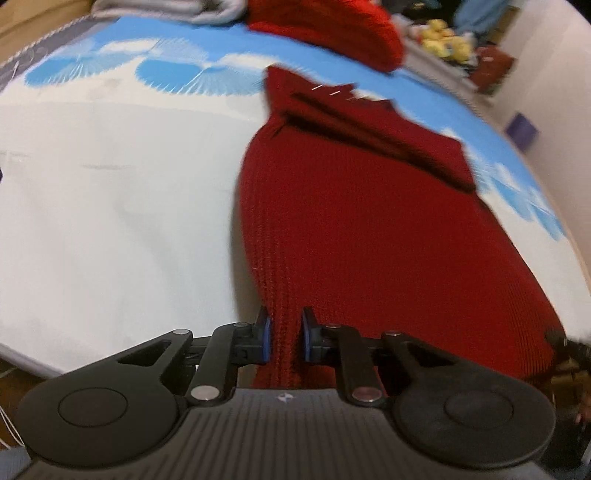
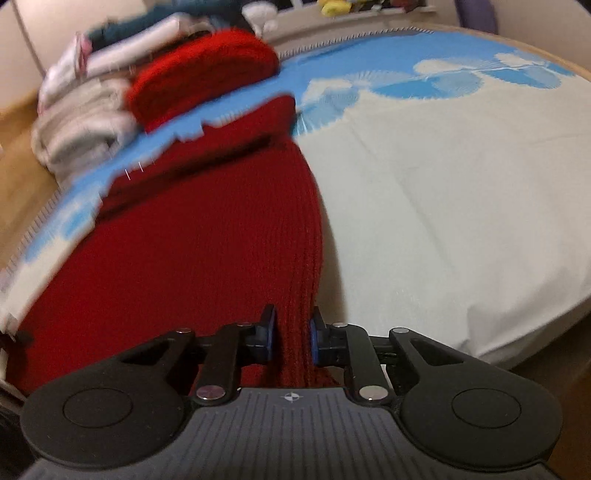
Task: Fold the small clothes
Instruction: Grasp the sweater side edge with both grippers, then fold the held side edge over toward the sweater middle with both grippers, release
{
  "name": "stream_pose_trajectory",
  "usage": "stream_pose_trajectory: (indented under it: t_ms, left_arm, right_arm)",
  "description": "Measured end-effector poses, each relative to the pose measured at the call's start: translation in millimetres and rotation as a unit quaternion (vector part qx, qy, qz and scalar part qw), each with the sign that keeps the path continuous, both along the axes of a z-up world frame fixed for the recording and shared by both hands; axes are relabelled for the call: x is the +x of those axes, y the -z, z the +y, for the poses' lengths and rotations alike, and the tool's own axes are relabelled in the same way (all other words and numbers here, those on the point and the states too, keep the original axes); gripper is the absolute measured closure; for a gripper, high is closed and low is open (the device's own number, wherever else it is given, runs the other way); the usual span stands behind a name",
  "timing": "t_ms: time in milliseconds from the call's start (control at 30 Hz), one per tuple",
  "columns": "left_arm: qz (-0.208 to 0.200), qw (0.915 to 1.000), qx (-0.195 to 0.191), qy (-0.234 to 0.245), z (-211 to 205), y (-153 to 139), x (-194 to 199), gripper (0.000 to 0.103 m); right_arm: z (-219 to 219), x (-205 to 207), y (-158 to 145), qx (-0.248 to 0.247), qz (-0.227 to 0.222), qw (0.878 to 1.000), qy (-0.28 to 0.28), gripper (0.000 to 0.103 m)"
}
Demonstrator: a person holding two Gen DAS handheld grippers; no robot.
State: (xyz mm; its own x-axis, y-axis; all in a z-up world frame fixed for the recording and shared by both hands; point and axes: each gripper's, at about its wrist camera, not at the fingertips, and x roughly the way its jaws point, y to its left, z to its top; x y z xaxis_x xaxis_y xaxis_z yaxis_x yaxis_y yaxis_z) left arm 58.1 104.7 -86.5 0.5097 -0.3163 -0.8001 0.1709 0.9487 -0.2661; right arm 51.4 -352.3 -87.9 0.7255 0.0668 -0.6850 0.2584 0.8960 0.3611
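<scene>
A dark red knitted garment lies stretched over the white and blue cloth-covered table. My left gripper is shut on the garment's near left edge. My right gripper is shut on the garment's near right edge. The far end of the garment is folded over on itself near the blue band. Both views are blurred by motion.
A folded bright red knit sits at the table's far edge beside a pile of grey and white clothes. Yellow soft toys lie on a shelf beyond. The table cover spreads to the right.
</scene>
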Motion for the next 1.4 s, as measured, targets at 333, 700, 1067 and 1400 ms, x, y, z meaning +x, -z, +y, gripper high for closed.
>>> stream_pose_trajectory:
  t_ms: [333, 700, 1067, 1400]
  left_arm:
    - [-0.004, 0.9965, -0.079, 0.026, 26.1, -45.7, -110.0, 0.087]
    - [0.013, 0.9875, -0.120, -0.101, 6.7, -81.6, 102.3, 0.093]
    - [0.005, 0.9592, -0.109, -0.261, 44.7, -56.5, 223.0, 0.011]
    - [0.026, 0.9909, -0.063, -0.116, 5.4, -2.1, 203.4, 0.011]
  right_arm:
    - [-13.5, -98.5, -59.5, 0.078, -0.005, 0.997, 0.019, 0.086]
    - [-45.0, 105.9, -107.2, 0.084, 0.012, 0.994, 0.064, 0.095]
    - [-61.6, 241.1, -38.4, 0.022, -0.008, 0.984, 0.177, 0.026]
    - [-51.5, 229.5, 18.0, 0.024, 0.056, 0.995, 0.076, 0.023]
